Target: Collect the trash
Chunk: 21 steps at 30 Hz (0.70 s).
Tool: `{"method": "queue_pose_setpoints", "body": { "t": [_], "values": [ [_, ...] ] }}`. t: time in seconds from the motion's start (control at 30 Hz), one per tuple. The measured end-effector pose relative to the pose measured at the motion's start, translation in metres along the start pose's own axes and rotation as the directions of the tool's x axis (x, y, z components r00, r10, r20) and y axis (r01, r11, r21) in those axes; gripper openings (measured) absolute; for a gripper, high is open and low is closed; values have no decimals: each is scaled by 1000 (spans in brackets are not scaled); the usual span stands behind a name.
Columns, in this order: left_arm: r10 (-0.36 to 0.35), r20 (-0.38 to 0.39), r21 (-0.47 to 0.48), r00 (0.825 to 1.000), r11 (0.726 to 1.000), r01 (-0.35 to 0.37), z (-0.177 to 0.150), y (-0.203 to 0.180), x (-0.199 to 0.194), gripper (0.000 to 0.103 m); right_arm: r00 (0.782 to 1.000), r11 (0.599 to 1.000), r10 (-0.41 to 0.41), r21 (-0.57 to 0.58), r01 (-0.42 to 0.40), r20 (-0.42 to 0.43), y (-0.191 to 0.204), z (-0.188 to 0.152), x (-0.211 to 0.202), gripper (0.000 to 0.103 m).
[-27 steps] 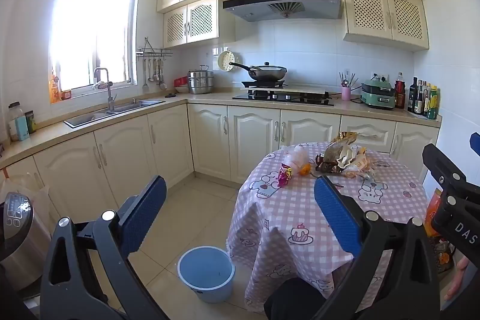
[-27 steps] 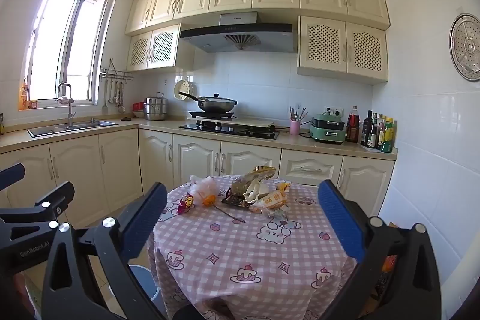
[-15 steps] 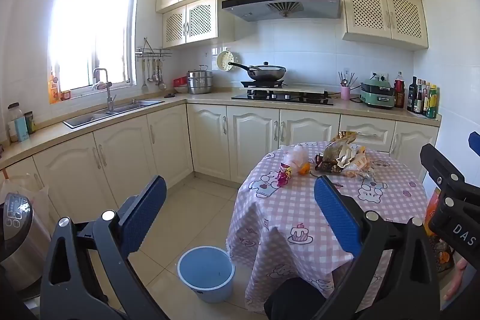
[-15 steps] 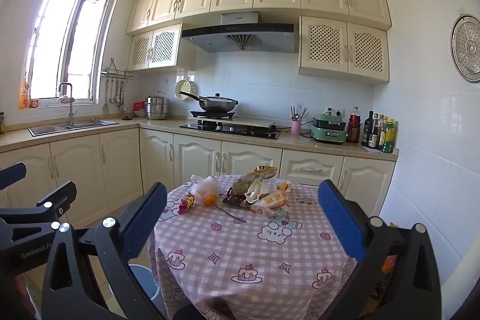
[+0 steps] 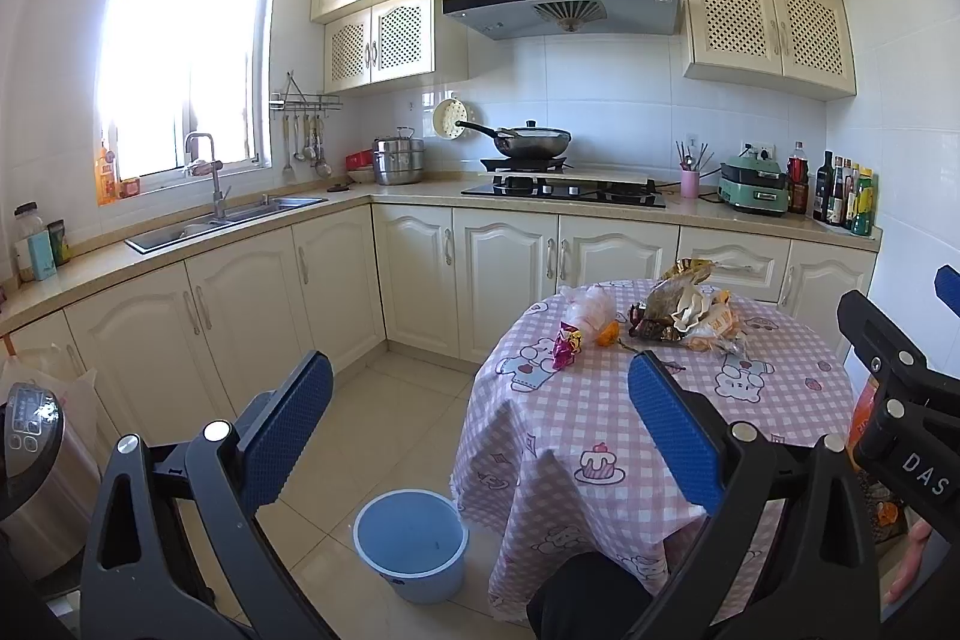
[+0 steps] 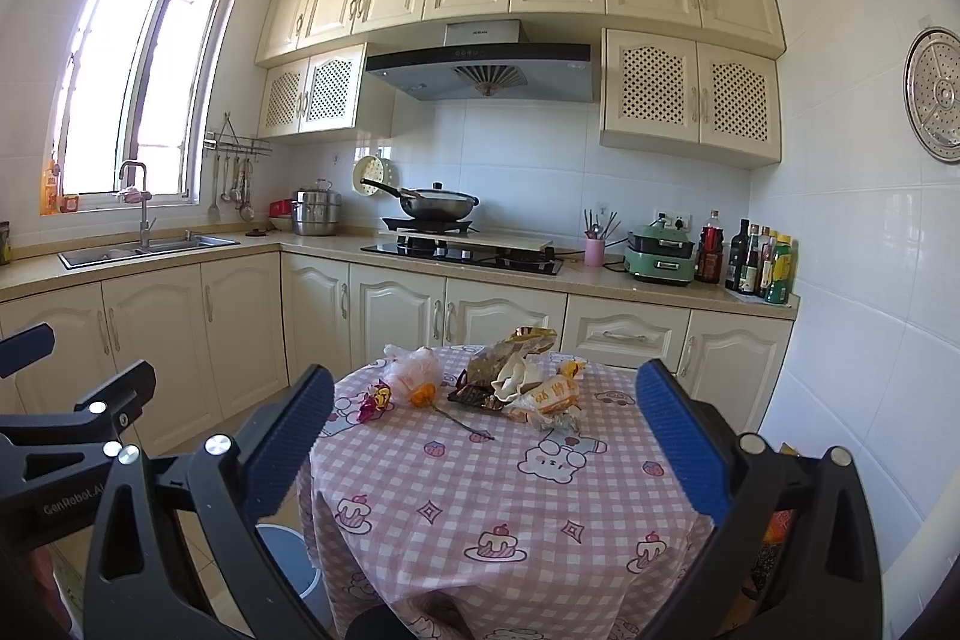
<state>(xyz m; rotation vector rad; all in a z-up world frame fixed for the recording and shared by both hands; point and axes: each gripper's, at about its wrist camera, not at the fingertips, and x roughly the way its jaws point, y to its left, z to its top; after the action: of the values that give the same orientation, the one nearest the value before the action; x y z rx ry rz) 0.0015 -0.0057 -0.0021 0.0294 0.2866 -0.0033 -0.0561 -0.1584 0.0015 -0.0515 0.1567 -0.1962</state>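
A heap of wrappers and crumpled bags lies on the far side of a round table with a pink checked cloth. Beside it are a clear plastic bag, an orange scrap and a purple foil wrapper. A blue bucket stands on the floor left of the table. My left gripper is open and empty, well short of the table. My right gripper is open and empty above the table's near edge.
Cream cabinets and a counter run along the back and left, with a sink, a hob with a wok, and bottles at the right. A rice cooker sits at the lower left. Pale floor tiles lie between table and cabinets.
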Motion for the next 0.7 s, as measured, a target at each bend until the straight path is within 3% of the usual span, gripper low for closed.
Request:
{"method": "queue_pose_setpoints", "body": {
  "t": [0.7],
  "values": [
    [-4,-5,0,1000,1000,4,-9,-2,0,95,1000,1000,2,-3,-2,-4,1,-4,3,99]
  ]
}}
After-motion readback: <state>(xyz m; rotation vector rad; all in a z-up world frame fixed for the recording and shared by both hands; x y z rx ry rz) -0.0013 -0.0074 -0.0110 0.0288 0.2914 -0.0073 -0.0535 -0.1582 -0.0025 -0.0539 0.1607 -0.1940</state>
